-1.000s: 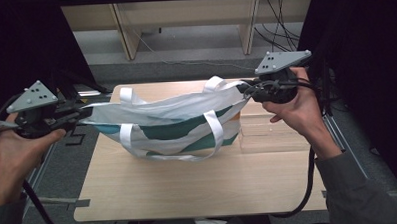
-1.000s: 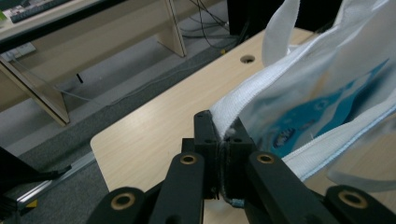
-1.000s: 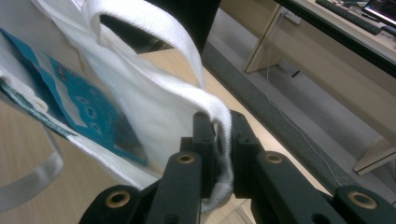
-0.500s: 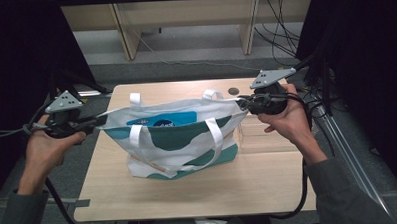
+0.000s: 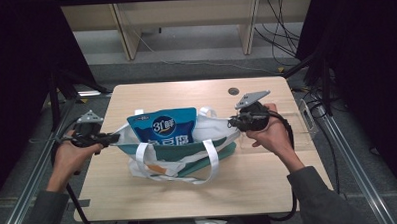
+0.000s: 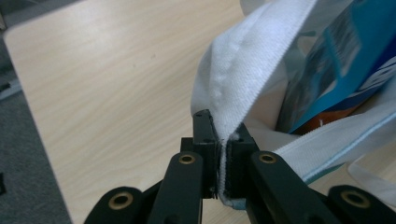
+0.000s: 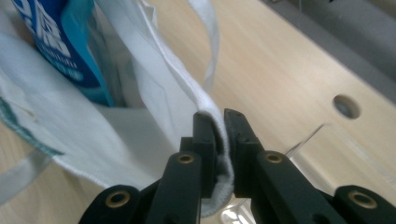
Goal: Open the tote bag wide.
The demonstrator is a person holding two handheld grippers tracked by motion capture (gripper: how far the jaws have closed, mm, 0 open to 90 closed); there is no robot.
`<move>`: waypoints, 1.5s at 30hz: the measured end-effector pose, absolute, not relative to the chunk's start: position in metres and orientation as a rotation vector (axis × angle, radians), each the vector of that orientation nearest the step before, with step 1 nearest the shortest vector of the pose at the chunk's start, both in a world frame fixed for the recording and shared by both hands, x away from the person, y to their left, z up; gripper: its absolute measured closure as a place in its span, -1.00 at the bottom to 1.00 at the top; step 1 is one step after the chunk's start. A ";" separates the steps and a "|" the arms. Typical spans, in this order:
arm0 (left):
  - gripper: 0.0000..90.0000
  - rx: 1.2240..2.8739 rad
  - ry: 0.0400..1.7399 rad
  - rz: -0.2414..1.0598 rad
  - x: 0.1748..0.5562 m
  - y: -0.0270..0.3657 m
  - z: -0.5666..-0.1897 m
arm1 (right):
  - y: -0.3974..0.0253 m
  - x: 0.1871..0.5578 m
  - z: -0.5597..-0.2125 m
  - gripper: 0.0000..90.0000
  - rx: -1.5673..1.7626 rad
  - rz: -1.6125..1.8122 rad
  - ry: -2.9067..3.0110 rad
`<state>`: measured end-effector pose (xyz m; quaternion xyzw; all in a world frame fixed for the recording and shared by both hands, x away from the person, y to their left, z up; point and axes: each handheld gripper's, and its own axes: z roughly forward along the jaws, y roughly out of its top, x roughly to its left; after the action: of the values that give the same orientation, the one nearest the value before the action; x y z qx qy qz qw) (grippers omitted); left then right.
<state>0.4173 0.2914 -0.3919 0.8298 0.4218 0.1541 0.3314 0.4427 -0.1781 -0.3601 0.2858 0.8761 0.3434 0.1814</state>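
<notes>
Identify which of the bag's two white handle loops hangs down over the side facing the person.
The front handle loop, draped over the green side; the rear handle loop lies behind the blue pouch.

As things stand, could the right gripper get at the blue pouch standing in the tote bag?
Probably not right away: the right gripper is shut on the tote bag rim. Once it lets go, the blue pouch sticks up out of the open mouth, nothing covering it.

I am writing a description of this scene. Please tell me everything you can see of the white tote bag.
The tote bag looks like white woven fabric with teal panels and two white strap handles hanging over its front. It rests on the wooden table, its mouth stretched open. The left gripper is shut on its left rim, the right gripper on its right rim, with cloth pinched between the fingers. A blue printed pouch stands upright inside it.
</notes>
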 end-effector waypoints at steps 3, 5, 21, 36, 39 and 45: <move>0.90 2.206 1.131 0.369 0.422 0.285 -0.416 | -0.178 0.440 -0.384 0.87 0.803 0.954 2.490; 0.90 2.261 1.146 0.346 0.425 0.282 -0.432 | -0.177 0.439 -0.395 0.87 0.792 0.923 2.483; 0.61 2.316 1.176 0.308 0.437 0.278 -0.478 | -0.155 0.433 -0.463 0.88 0.766 0.582 2.581; -0.31 2.256 1.014 0.393 0.450 0.260 -0.414 | -0.137 0.392 -0.387 -0.07 0.770 1.218 2.551; -0.13 2.272 0.987 0.335 0.462 0.257 -0.415 | -0.114 0.382 -0.401 -0.07 0.677 1.199 2.663; 0.84 2.273 0.975 0.265 0.485 0.248 -0.431 | -0.095 0.375 -0.432 0.67 0.488 0.983 2.821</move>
<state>0.4853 0.2478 -0.4307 0.8654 0.3710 0.1008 0.3213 0.3747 -0.0948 -0.4325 0.1608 0.9304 0.3243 0.0571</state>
